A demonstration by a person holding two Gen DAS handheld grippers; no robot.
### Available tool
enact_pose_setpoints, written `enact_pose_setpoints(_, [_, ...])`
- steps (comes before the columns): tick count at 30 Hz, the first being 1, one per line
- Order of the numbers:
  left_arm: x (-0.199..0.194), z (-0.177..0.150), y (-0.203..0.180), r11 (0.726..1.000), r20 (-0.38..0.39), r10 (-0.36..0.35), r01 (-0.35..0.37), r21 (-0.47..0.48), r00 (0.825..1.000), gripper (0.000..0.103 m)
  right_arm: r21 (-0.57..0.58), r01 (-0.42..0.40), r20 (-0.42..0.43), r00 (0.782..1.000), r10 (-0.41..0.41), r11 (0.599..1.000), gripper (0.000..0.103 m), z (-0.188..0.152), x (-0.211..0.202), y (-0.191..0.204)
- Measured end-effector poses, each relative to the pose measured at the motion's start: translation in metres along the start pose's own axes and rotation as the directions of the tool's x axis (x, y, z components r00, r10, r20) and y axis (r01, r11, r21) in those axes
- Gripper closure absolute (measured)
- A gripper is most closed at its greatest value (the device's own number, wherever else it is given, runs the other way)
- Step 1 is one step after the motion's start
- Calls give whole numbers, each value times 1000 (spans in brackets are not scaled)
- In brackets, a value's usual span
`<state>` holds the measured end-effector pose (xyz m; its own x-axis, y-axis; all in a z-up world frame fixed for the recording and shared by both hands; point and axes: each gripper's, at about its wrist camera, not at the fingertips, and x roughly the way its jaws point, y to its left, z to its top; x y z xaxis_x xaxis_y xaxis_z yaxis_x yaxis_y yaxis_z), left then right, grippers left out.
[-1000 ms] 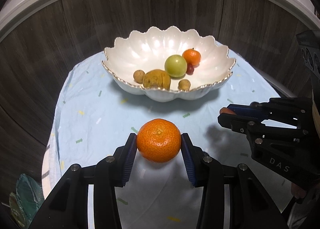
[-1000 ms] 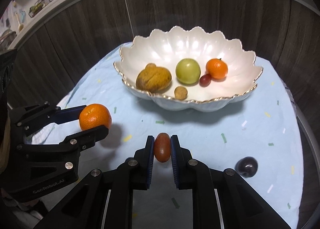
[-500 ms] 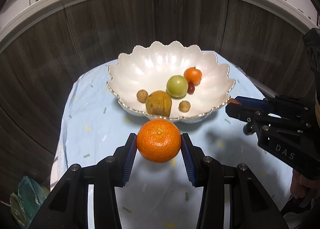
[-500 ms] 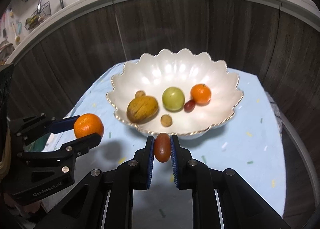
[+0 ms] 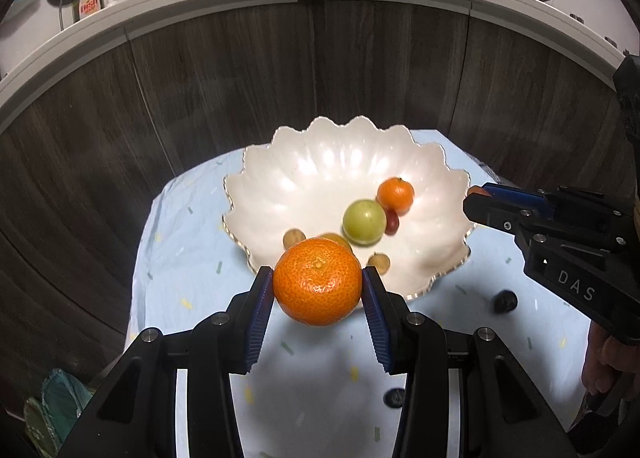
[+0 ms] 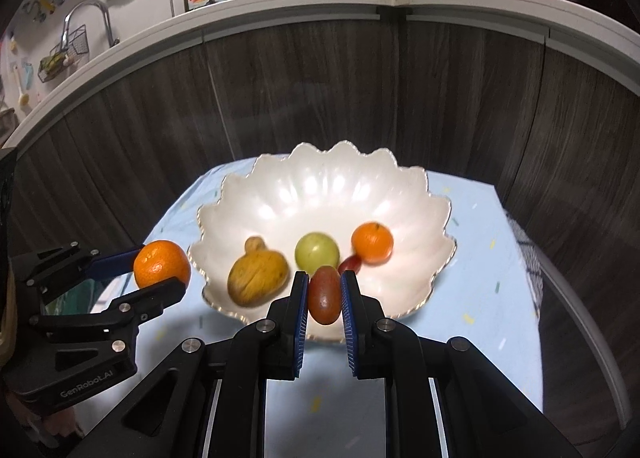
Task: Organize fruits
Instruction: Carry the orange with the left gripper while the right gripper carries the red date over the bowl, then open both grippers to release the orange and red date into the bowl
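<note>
My left gripper (image 5: 318,290) is shut on a big orange mandarin (image 5: 317,282), held in the air just in front of the near rim of the white scalloped bowl (image 5: 320,161). My right gripper (image 6: 324,294) is shut on a small red-brown oval fruit (image 6: 324,294), also raised before the bowl (image 6: 320,193). Inside the bowl lie a green round fruit (image 6: 317,252), a small mandarin (image 6: 372,242), a brownish-yellow lumpy fruit (image 6: 258,277) and a little red fruit (image 6: 351,264). In the left wrist view the right gripper (image 5: 474,199) comes in from the right; in the right wrist view the left gripper (image 6: 162,270) shows at the left.
The bowl stands on a light blue cloth (image 5: 188,278) over a round table, with a dark wood panel wall (image 5: 240,97) close behind. Two dark small fruits lie on the cloth, one right of the bowl (image 5: 505,301) and one nearer me (image 5: 394,397). A kitchen counter with dishes runs above the wall.
Both grippers have risen and moved toward the bowl with their fruits still gripped. The bowl now sits lower and nearer in both views, and the counter above the wall has come into sight.
</note>
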<state>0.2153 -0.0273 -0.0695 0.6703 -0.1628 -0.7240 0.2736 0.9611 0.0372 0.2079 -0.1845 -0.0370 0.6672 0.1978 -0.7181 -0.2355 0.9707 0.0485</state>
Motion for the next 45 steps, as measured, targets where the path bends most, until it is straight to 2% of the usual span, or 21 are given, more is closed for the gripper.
enact_pose_setpoints(23, [40,63,24,999,39,25,-24,-29,999,59,56,67,31,997,-69,996,85,57,37,-26])
enact_pose_setpoints(37, [81,78,36,998,2,47,-47,-47,999,59,77,94,6,995,-95,993,85,77,73,-40])
enact_pose_setpoints(45, [98,82,42,996,-21,52,-53,-70,998,59,111,101,-41,994,-97,989,85,80,98,-48])
